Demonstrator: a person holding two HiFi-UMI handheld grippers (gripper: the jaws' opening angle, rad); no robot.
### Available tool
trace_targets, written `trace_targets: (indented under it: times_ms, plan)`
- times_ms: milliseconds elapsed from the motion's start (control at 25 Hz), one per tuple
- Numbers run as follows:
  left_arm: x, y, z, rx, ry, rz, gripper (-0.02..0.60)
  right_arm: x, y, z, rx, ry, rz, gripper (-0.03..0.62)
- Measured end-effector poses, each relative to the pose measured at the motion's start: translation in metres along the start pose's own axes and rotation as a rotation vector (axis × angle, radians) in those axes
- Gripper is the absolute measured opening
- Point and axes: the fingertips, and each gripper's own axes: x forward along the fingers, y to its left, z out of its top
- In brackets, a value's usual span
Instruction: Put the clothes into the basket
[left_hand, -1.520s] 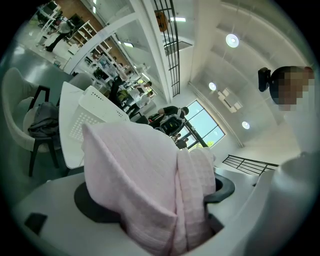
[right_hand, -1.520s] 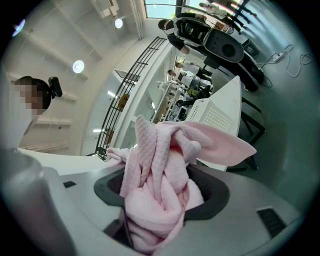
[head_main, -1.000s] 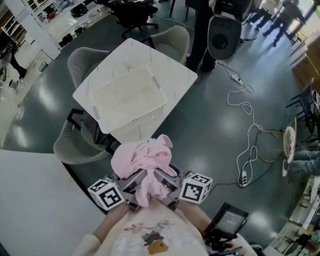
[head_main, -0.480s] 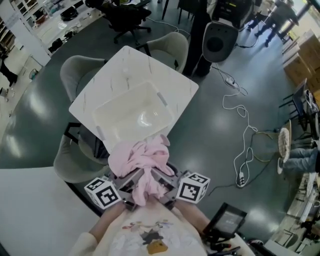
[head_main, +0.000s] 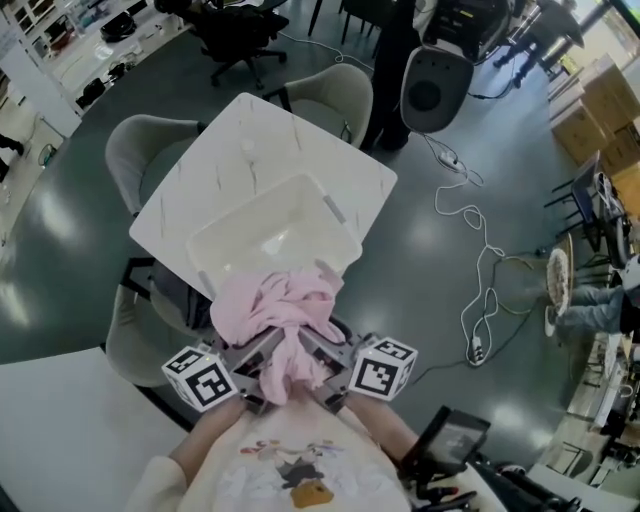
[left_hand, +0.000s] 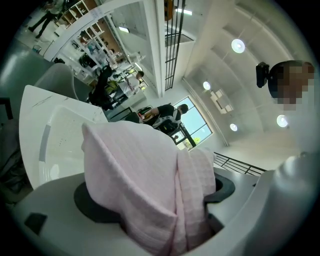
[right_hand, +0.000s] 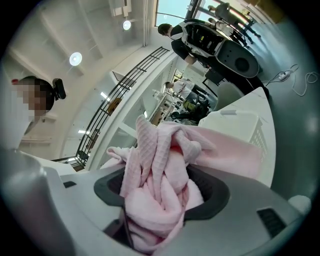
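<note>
A bundled pink cloth (head_main: 275, 318) hangs in the air between both grippers, just at the near rim of the white basket (head_main: 262, 232). My left gripper (head_main: 262, 352) is shut on its left part, the pink cloth (left_hand: 145, 185) filling its jaws. My right gripper (head_main: 312, 352) is shut on the right part, where the pink cloth (right_hand: 160, 195) is bunched and twisted. The basket (right_hand: 240, 122) stands on a white square table (head_main: 225, 150). The basket (left_hand: 57, 145) looks empty inside.
Grey chairs (head_main: 335, 90) stand around the table. A round black-and-white device (head_main: 432, 85) stands on the floor beyond it, with white cables (head_main: 480, 260) trailing right. A second white tabletop (head_main: 60, 420) lies at my lower left. A black device (head_main: 450, 445) sits at the lower right.
The table and basket have come closer beneath me. The pink cloth, held by both grippers, has moved forward and now overlaps the basket's near rim.
</note>
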Motion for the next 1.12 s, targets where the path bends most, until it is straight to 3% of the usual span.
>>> trace_targets:
  times_ms: [440,1120]
  plan:
    - [0.01,0.034,0.035,-0.047,-0.028,0.028,0.472,0.048,-0.009,0.017,-0.022,0.06,-0.013,0.281]
    - [0.052,0.085,0.064,-0.106,-0.037,0.118,0.472,0.097,-0.057,0.045,0.053,0.154,-0.021,0.281]
